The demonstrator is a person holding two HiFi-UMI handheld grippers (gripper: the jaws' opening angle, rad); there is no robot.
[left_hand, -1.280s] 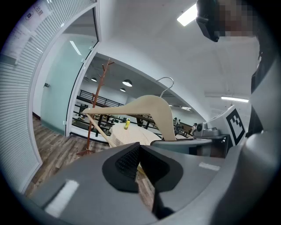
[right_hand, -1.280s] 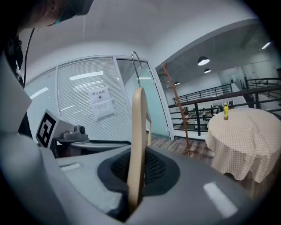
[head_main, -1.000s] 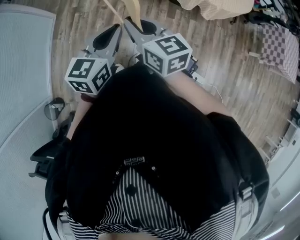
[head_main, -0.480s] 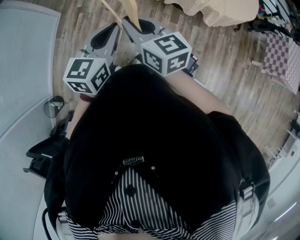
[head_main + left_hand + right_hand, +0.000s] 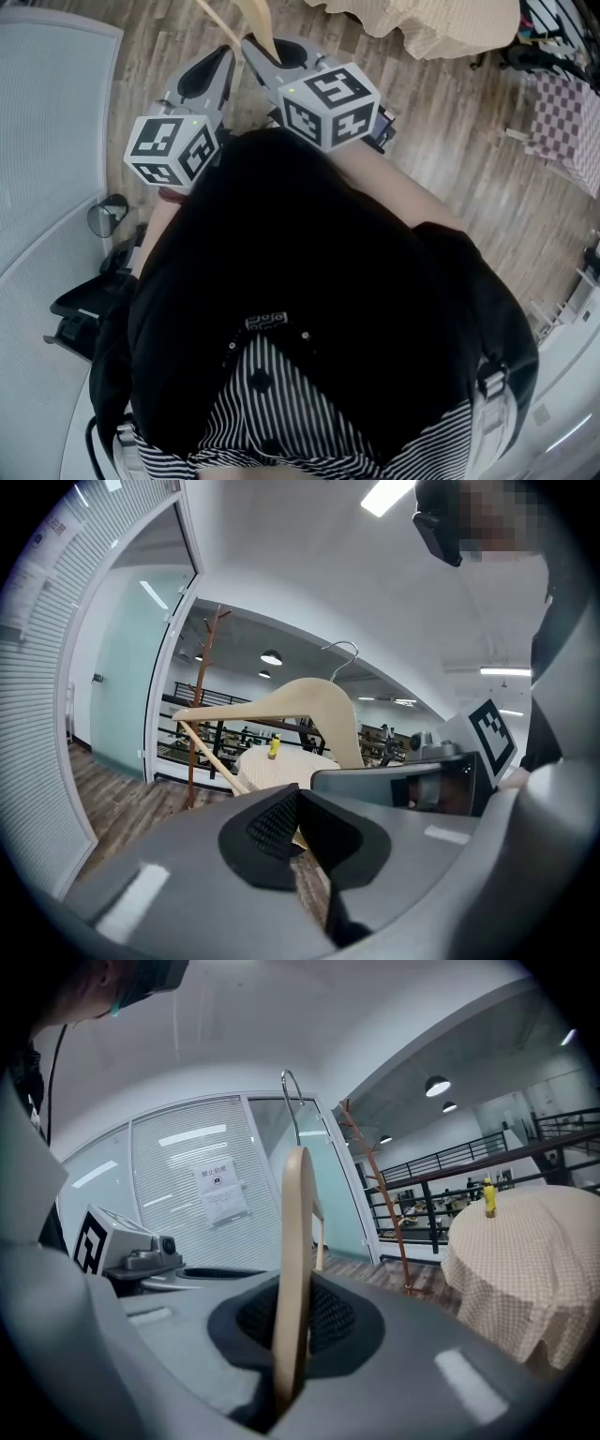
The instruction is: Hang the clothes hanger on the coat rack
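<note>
A pale wooden clothes hanger (image 5: 300,705) with a metal hook (image 5: 342,653) is held up in front of me by both grippers. My right gripper (image 5: 291,1372) is shut on the hanger's broad arm (image 5: 295,1260), which stands edge-on with its hook (image 5: 292,1101) above. My left gripper (image 5: 300,832) is shut on the thin lower bar (image 5: 211,757). In the head view both marker cubes (image 5: 169,150) (image 5: 328,103) sit above my dark clothes, the hanger (image 5: 258,23) just past them. The brown branching coat rack (image 5: 202,696) (image 5: 375,1185) stands well ahead by the glass wall.
A round table under a beige cloth (image 5: 525,1260) (image 5: 422,23), with a yellow bottle (image 5: 487,1196) on it, stands to the right. A glass wall with blinds (image 5: 187,1194) runs along the left, a black railing (image 5: 441,1171) behind. Grey carpet (image 5: 47,141) borders the wood floor.
The floor, the carpet edge and the table have slid a little in the head view as I move across the room. Both grippers keep the same hold on the hanger.
</note>
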